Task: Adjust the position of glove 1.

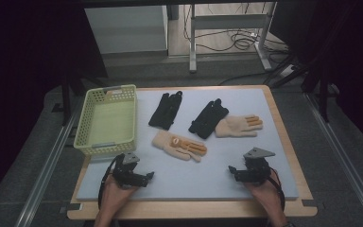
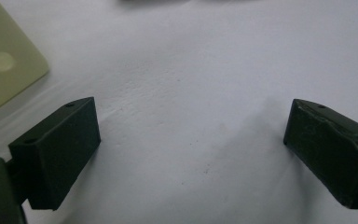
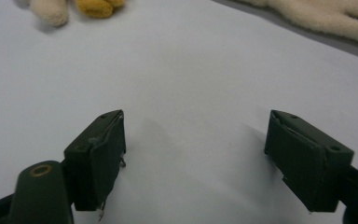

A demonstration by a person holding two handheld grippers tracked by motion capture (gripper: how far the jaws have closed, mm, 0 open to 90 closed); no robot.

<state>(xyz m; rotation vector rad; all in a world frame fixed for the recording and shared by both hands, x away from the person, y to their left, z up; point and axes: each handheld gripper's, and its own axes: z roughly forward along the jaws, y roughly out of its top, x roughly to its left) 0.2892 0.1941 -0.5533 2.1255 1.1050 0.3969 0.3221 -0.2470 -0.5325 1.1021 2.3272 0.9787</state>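
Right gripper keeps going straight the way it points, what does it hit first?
Probably the near beige glove: the right gripper points left across the bare mat, and that glove's fingertips lie ahead of its open jaws. Depth is unclear.

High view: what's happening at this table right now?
A person holds a two-jaw gripper in each hand at the near edge of a pale mat. The left gripper and the right gripper both rest open with nothing between their jaws. Four gloves lie untouched farther up the mat: two black gloves and two cream gloves. A pale green basket sits at the left, with nothing in it.
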